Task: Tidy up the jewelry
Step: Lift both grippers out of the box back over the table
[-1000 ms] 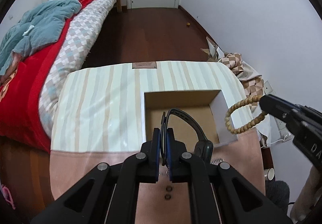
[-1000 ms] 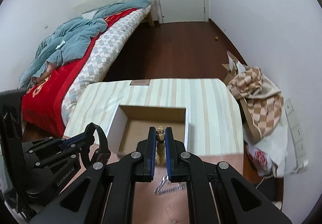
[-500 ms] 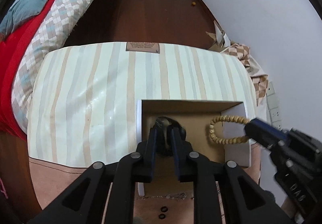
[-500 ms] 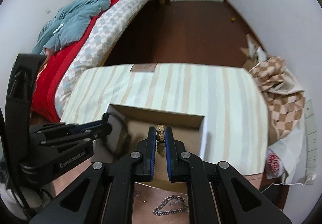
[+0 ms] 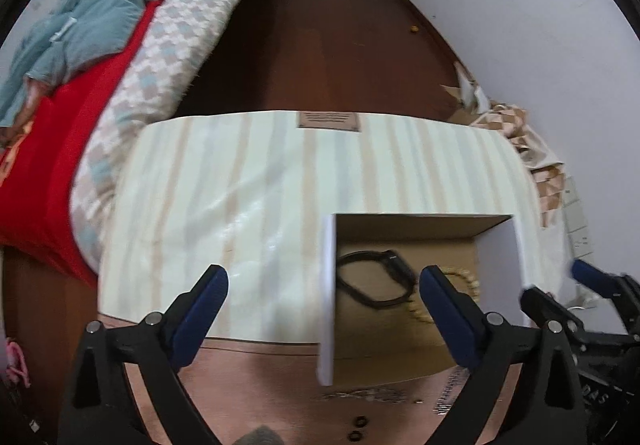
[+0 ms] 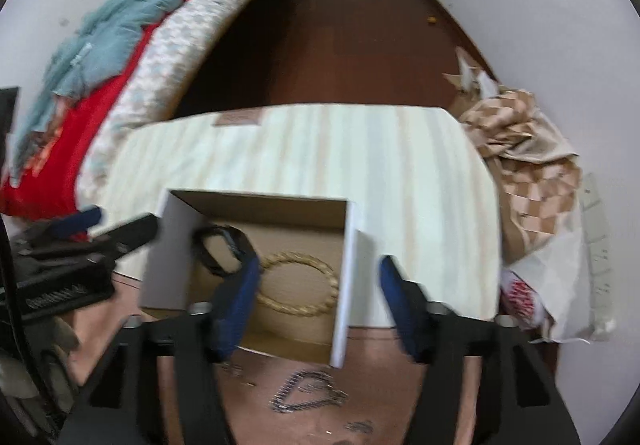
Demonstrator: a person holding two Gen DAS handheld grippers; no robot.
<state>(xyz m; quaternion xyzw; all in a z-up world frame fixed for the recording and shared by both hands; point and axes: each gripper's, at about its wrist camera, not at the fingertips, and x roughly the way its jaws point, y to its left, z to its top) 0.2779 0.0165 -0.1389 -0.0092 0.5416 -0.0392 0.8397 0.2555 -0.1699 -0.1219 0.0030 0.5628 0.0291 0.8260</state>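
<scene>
Left gripper [image 5: 323, 287]: spread wide and empty, its blue-padded fingers [image 5: 202, 303] straddling the near left wall of the cardboard box [image 5: 329, 285].
Right gripper [image 6: 316, 285]: likewise wide apart and holding nothing, one finger inside the box's near edge, the other outside its right wall; in the left wrist view it showed at the far right [image 5: 560, 293].
Black wristband [image 6: 219, 251]: lay on the box floor toward the left wall, looped open.
Beaded bracelet [image 6: 298, 285]: lay flat in a ring on the box floor, just right of the wristband and close to it; whether the two touched could not be told through the blur.
Cardboard box: open-topped, white outside and brown inside, sat at the near edge of the striped cloth [image 5: 240, 197].
Silver chain [image 6: 308, 397]: lay in a loose loop on the bare brown counter [image 6: 380, 385] just in front of the box, outside it.
Small black rings [image 5: 358, 428]: two of them, side by side on the counter in front of the box in the left wrist view.
Bed [image 5: 100, 57]: stood beyond the counter at left, with a red cover, a checked quilt and a rumpled teal blanket.
Checked fabric heap [image 6: 532, 173]: lay against the wall at right.
</scene>
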